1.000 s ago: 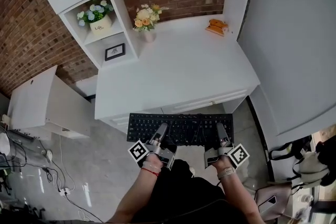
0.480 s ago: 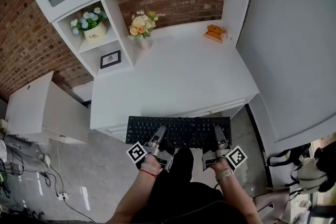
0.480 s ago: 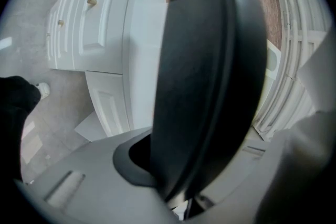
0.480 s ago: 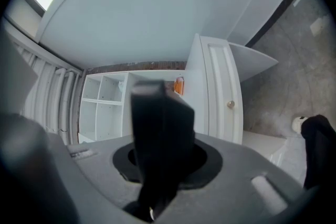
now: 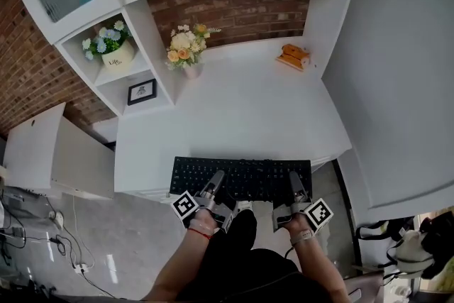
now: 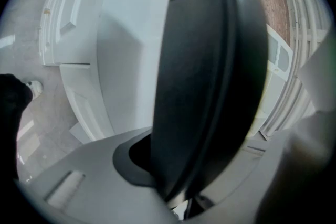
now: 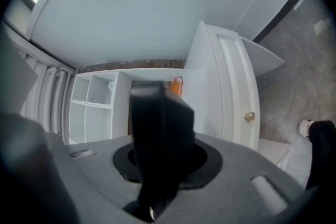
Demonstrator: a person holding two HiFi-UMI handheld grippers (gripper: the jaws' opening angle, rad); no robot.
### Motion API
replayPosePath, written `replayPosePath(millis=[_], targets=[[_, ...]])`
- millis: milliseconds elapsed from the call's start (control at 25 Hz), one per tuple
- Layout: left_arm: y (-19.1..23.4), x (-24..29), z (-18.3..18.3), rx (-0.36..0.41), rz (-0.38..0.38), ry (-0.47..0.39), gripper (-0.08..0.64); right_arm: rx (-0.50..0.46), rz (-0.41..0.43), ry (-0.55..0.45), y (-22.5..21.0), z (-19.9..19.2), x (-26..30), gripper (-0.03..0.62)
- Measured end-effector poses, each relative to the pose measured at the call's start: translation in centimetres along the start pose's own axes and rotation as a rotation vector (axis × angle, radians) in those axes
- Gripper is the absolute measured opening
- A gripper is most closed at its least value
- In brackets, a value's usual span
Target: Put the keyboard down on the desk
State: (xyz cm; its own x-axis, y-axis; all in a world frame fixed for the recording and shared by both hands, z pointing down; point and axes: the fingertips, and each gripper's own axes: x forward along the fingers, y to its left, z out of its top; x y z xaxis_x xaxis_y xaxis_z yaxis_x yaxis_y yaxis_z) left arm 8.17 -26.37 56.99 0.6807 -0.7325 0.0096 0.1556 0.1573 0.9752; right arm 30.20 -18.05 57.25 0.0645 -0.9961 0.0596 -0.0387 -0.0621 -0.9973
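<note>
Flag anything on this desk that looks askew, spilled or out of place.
Nothing looks spilled or damaged. Only the keyboard is out of place: clamped in the left gripper and the right gripper, it lies across the front edge of the desk, roughly parallel to that edge. The flower vase stands upright.

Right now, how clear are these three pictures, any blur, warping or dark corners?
Head view: evenly lit and sharp, though the wide lens bows the edges of the white desk. Left gripper view: the black keyboard sits so close it is a soft dark mass; corners are vignetted. Right gripper view: keyboard blurred too, shelves behind clearer, lines curved.
</note>
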Motion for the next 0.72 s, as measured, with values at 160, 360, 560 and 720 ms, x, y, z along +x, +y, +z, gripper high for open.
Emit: replayPosePath(millis=[160,360,560,720], targets=[[0.4,2.3,1.2,-0.013,0.027,-0.011,0.092,0.009,-0.028,0.006,-0.6,0.6,2.5,0.072],[1.0,5.1,2.8,-0.032,0.064,-0.031,0.092,0.020,-0.069,0.024,-1.2,1.2,6.0,0.072],[1.7,8.0,4.0,-0.061,0.089,-0.051,0.093,0.015,-0.108,0.042,-1.6,2.2,9.3,0.072],[2.3,10.7,5.2,-0.071,0.101,-0.056,0.093,0.010,-0.131,0.042,-2.0,3.2,12.1,0.072]])
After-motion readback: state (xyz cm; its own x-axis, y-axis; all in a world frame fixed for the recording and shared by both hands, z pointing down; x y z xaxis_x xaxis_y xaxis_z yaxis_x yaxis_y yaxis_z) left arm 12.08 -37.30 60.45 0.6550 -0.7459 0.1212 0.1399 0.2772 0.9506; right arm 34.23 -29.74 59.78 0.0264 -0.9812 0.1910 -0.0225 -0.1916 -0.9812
